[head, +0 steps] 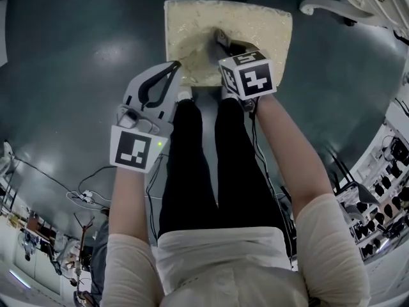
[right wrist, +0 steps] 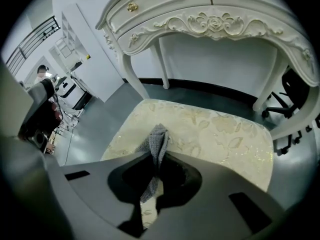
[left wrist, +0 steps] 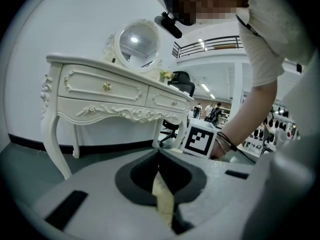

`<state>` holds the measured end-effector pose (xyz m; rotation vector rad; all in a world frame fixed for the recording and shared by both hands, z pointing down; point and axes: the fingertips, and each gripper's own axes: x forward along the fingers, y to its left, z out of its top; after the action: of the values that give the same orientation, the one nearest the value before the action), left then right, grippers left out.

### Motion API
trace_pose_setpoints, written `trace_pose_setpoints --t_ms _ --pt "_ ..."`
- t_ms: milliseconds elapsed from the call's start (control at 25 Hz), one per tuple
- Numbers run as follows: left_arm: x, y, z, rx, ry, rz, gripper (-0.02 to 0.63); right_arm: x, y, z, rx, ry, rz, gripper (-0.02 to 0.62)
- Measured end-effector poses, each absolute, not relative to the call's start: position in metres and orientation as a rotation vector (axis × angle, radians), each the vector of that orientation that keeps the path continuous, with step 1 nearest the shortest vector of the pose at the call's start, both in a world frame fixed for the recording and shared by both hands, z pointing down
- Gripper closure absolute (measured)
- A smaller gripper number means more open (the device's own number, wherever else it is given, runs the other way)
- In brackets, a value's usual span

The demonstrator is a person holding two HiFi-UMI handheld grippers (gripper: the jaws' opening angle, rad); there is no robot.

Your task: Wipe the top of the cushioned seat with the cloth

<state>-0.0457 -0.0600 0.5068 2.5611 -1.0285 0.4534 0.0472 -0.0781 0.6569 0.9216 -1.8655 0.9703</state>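
The cushioned seat (head: 262, 27) (right wrist: 220, 129) has a cream floral top and stands on the dark floor in front of the person. My right gripper (head: 222, 42) (right wrist: 159, 156) is over the seat's front middle, shut on a grey knitted cloth (right wrist: 158, 141) (head: 219, 37) whose free end rests on the cushion. My left gripper (head: 175, 65) (left wrist: 159, 156) is shut on nothing and hangs at the seat's front left corner. A cream sliver of the seat (left wrist: 164, 199) shows under its jaws. The right gripper's marker cube (left wrist: 202, 139) is in the left gripper view.
A white carved dressing table (left wrist: 100, 91) (right wrist: 210, 14) with a round mirror (left wrist: 137, 39) stands just beyond the seat, its legs (head: 326, 5) by the far corners. The person's black-trousered legs (head: 211, 165) are close behind the seat. Cables (head: 89, 194) lie on the floor at left.
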Motion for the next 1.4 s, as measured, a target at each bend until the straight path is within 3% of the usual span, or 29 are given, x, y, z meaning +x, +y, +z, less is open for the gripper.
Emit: trace_pose_setpoints --t_ms 1400 --pt "0.133 -0.038 0.512 2.687 -0.882 0.572 0.604 0.244 -0.061 0.661 1.057 -1.811 0.984 0.568"
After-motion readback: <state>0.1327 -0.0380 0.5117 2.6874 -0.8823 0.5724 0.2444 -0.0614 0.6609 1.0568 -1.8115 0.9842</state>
